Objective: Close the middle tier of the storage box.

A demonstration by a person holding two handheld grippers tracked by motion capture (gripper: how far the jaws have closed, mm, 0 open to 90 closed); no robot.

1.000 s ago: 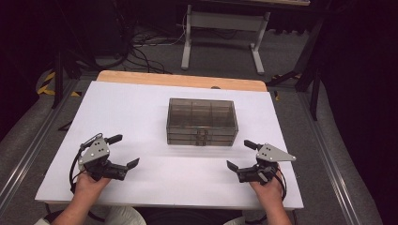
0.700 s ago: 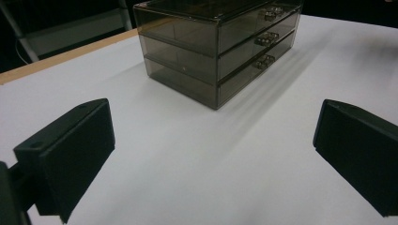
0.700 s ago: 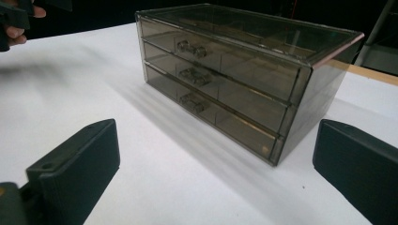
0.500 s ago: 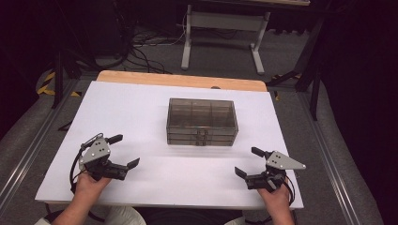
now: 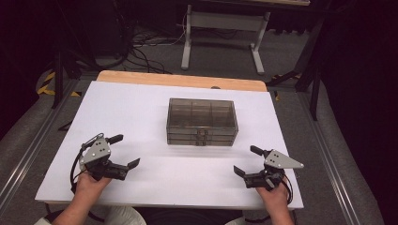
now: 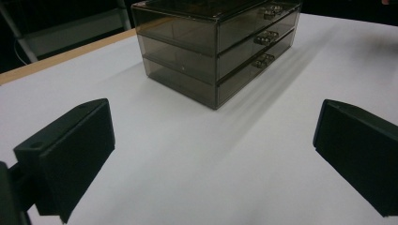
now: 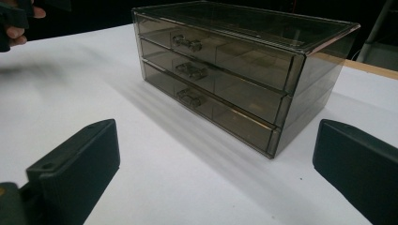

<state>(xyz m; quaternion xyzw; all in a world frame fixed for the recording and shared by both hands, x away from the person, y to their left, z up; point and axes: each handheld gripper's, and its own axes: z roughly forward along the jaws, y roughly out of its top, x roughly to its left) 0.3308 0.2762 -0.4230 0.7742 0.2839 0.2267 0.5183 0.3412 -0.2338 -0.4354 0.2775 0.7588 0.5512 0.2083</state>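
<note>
Bench: white top, carrying one item. Smoked drawer unit: three closed drawers, standing mid-bench toward the far edge, handles facing the person. Left gripper and right gripper: both near the front edge, well apart from the unit, fingers spread wide and empty. Judgement: approach not yet begun. Recommend steadying the unit's side with one gripper while the other closes squarely on a single small handle and draws straight outward, level
</note>
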